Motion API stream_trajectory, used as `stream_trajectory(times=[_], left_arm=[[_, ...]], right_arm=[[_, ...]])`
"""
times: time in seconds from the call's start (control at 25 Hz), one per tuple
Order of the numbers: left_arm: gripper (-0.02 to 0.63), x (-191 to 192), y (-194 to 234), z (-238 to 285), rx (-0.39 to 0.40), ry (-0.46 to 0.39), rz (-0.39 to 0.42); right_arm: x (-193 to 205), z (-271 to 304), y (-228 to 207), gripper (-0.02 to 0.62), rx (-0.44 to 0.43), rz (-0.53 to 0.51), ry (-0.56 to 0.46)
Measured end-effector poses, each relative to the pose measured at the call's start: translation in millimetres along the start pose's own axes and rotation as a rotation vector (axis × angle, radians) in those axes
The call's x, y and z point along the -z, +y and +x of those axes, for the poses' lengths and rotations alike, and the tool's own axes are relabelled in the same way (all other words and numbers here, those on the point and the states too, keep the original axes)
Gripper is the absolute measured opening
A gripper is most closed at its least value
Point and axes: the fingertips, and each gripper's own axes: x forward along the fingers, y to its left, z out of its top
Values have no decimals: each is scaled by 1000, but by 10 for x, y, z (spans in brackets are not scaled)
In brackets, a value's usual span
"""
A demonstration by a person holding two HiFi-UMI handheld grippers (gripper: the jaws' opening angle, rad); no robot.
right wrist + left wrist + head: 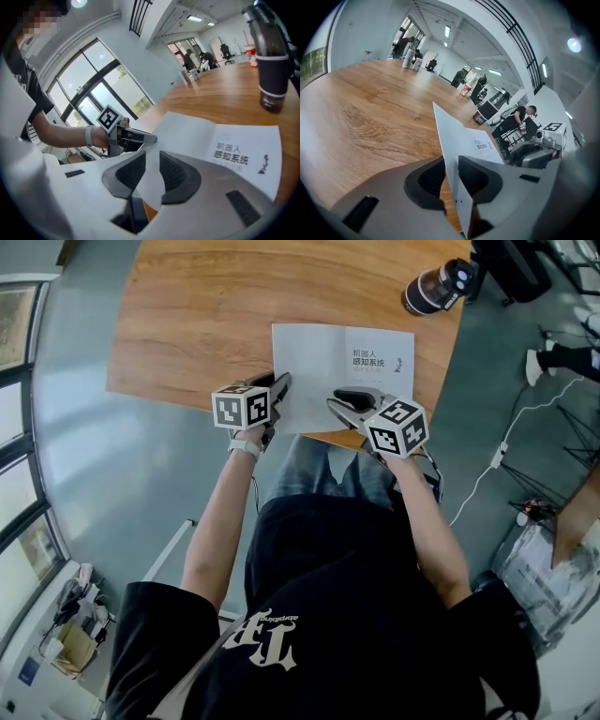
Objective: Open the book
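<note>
The book [342,371] lies spread on the wooden table [197,324], with a blank white leaf to the left and a page with printed characters [229,157] to the right. My left gripper [279,382] is shut on the outer edge of the left leaf [454,140], which stands edge-on between its jaws [450,176]. At the book's near edge my right gripper [339,399] is open. White paper runs between its jaws [152,173], and the pads stand clear of it. The left gripper [140,137] shows across the page in the right gripper view.
A dark bottle [433,287] stands at the table's far right corner, beyond the book [271,65]. The table's near edge runs just under both grippers. Chairs, cables and people fill the room to the right and far back.
</note>
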Motion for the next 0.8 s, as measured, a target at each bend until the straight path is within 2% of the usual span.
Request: stream_trajectory(times=[0.36, 0.52, 0.6, 0.8], left_arm=[[81, 139, 230, 151, -46, 48, 3], [81, 131, 241, 173, -70, 66, 5], [81, 147, 273, 185, -87, 80, 12], [81, 193, 333, 222, -125, 101, 16]], right_arm=[[600, -870, -1358, 64, 319, 196, -1], [855, -1222, -1742, 74, 422, 266, -3], [956, -1299, -1819, 74, 426, 314, -17], [1067, -1226, -1781, 74, 323, 395, -45]])
